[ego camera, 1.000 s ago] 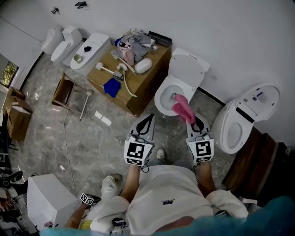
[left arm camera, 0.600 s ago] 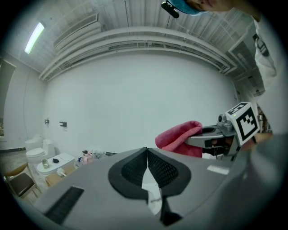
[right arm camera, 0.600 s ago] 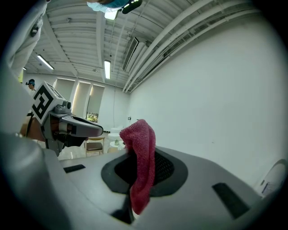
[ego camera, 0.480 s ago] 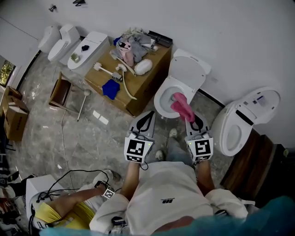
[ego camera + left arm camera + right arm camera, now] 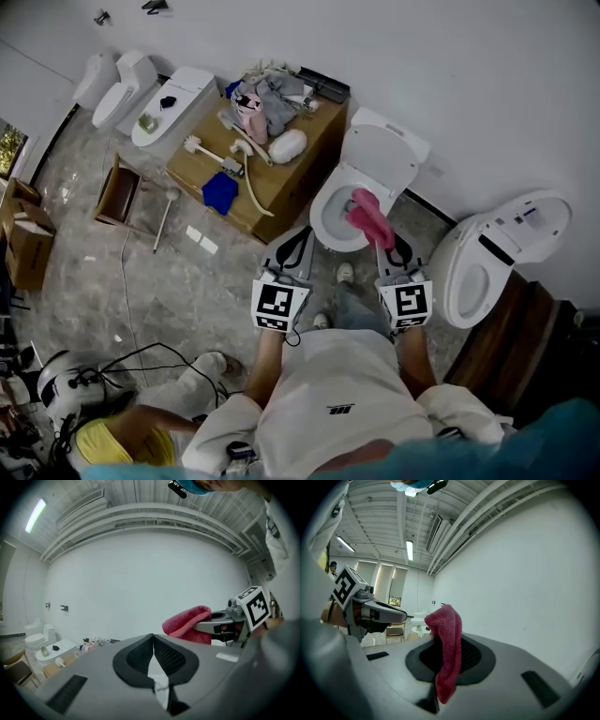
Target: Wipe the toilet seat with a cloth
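Observation:
A white toilet stands against the wall with its lid up and its seat down. My right gripper is shut on a red cloth, which hangs in the air over the bowl's right side. The same cloth drapes out of the shut jaws in the right gripper view. My left gripper is shut and holds nothing, level with the right one, over the floor at the seat's near left rim. From the left gripper view the cloth shows at the right.
A brown cabinet left of the toilet carries clutter and a hose. A second white toilet stands to the right, and more white fixtures at the far left. A person in yellow crouches on the floor at the lower left.
Both grippers and the cloth have edged slightly toward the toilet. The person in yellow has come into view at the lower left.

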`<state>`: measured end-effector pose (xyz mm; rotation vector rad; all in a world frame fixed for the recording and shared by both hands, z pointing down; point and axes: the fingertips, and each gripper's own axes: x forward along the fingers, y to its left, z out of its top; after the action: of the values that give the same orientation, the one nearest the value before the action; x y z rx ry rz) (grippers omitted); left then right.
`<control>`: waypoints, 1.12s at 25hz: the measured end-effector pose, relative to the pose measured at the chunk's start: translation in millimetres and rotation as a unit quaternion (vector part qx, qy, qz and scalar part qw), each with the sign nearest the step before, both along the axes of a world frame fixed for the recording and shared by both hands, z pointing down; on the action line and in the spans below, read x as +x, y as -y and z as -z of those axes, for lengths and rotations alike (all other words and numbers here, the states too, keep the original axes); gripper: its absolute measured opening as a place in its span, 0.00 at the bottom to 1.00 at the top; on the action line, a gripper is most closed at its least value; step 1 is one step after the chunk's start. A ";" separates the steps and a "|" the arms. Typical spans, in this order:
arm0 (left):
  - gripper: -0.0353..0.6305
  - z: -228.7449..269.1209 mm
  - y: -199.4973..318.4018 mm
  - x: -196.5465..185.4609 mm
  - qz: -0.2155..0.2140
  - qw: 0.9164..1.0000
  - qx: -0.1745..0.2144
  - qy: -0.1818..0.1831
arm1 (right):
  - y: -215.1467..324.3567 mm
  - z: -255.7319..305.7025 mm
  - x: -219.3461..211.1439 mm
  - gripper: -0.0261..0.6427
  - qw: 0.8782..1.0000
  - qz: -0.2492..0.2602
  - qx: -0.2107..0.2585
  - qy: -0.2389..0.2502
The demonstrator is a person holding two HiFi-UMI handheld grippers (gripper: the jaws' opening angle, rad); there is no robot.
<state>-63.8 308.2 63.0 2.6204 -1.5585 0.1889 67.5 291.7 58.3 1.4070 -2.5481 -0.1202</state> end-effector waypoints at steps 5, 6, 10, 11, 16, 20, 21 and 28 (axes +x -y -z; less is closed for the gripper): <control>0.07 -6.8 38.2 6.8 0.006 1.000 -0.009 0.002 | 38.7 -8.8 7.9 0.07 1.000 0.003 -0.012 0.002; 0.07 -8.6 46.7 8.7 0.007 1.000 -0.012 0.002 | 47.7 -11.1 10.0 0.07 1.000 0.004 -0.016 0.002; 0.07 -11.8 79.6 18.6 0.016 1.000 -0.018 0.006 | 82.9 -18.4 19.8 0.07 1.000 0.012 -0.028 0.003; 0.07 -12.1 87.6 21.6 0.019 1.000 -0.019 0.006 | 91.8 -20.3 22.2 0.07 0.999 0.015 -0.032 0.004; 0.07 -20.6 129.8 31.6 0.037 0.999 -0.027 0.009 | 136.7 -34.3 28.8 0.07 0.998 0.033 -0.050 0.008; 0.07 -30.2 160.3 36.8 0.055 0.998 -0.031 0.007 | 169.5 -49.6 33.2 0.07 0.997 0.049 -0.063 0.007; 0.07 -33.3 167.1 38.0 0.059 0.998 -0.032 0.007 | 176.9 -53.3 34.1 0.07 0.996 0.052 -0.066 0.008; 0.07 -64.1 215.3 44.7 0.081 0.995 -0.055 0.003 | 224.9 -87.5 38.7 0.07 0.993 0.069 -0.095 0.010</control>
<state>-19.2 92.9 127.1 2.3994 -1.7023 0.2632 106.3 66.8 145.8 1.1682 -2.5924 0.1117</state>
